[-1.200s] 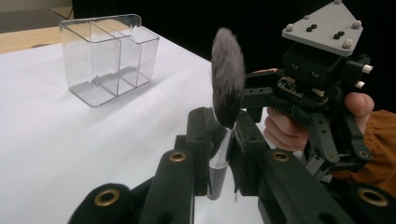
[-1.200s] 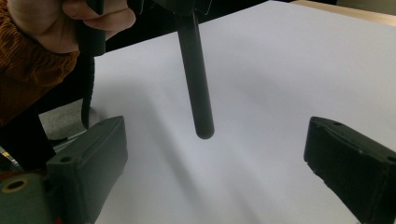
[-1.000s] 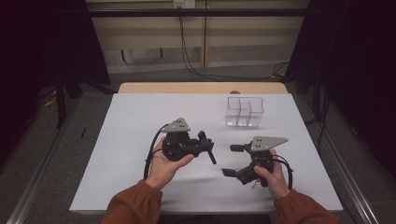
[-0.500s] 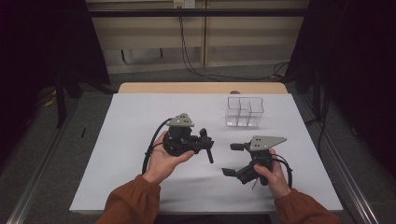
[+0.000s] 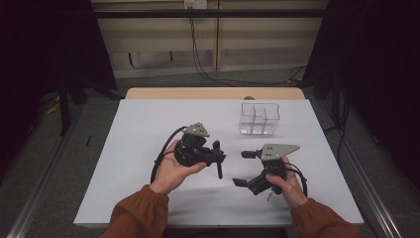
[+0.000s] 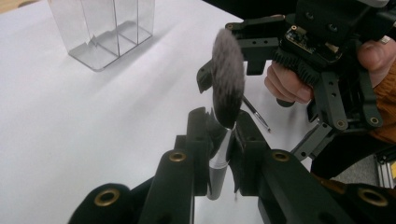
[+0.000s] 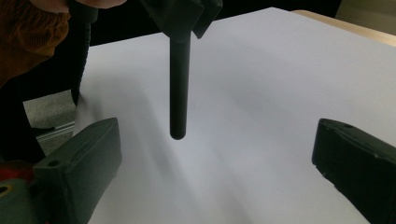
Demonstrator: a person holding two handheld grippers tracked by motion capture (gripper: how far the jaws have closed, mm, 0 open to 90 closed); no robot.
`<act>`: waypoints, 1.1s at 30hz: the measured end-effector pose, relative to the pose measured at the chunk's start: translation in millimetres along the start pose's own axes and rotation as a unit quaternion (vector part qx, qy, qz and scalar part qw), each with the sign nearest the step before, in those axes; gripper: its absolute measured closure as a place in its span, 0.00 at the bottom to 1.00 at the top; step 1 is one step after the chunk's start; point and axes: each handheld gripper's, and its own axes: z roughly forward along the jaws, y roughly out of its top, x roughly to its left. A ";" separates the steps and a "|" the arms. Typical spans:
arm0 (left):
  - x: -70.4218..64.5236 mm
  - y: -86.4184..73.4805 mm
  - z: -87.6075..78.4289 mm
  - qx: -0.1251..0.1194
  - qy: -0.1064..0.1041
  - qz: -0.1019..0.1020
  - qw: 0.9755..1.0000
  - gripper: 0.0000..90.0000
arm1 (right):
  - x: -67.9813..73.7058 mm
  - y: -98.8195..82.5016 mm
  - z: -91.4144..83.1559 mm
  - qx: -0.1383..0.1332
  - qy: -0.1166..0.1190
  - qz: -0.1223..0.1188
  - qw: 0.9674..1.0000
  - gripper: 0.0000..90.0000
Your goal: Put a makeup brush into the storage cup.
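We see the left gripper (image 6: 223, 133) clamped on a makeup brush (image 6: 227, 84): its two black jaws pinch the silver ferrule just below the bristles. In the left gripper view the grey bristle head stands at twelve o'clock above the fingertips, slightly tilted, while the handle drops away below the jaws. In the high view the left gripper (image 5: 216, 157) sits in the person's upturned left hand (image 5: 174, 168), and the brush's dark handle (image 5: 219, 168) hangs down at six o'clock from the jaws, its end above the white table (image 5: 148, 129) as far as we can tell.

The right gripper (image 5: 242, 168) holds nothing; its jaws stand wide apart. In the right gripper view the handle (image 7: 180, 84) hangs at twelve o'clock between and beyond those fingers (image 7: 84, 154), touching neither.

Farther out, a clear plastic organizer (image 5: 260, 119) stands at one o'clock from the left gripper, well apart. A thin dark stick (image 6: 256, 113) lies on the table near the right hand (image 6: 286, 84).
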 end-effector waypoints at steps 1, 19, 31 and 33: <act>-0.1 -0.2 0.6 0.001 -0.002 -0.001 1.000 0.88 | -0.3 0.3 0.6 0.001 0.001 0.001 1.000 0.01; -1.0 -3.6 8.0 0.001 -0.009 0.000 1.000 0.88 | 8.3 8.6 23.0 -0.004 0.026 0.013 1.000 0.22; -2.2 -4.3 11.8 0.005 -0.012 0.003 1.000 0.88 | 10.4 5.3 32.7 0.006 0.035 0.022 0.999 0.67; -2.5 -4.3 12.5 0.006 -0.014 0.002 1.000 0.88 | 10.2 5.7 32.3 0.000 0.033 0.022 0.999 0.70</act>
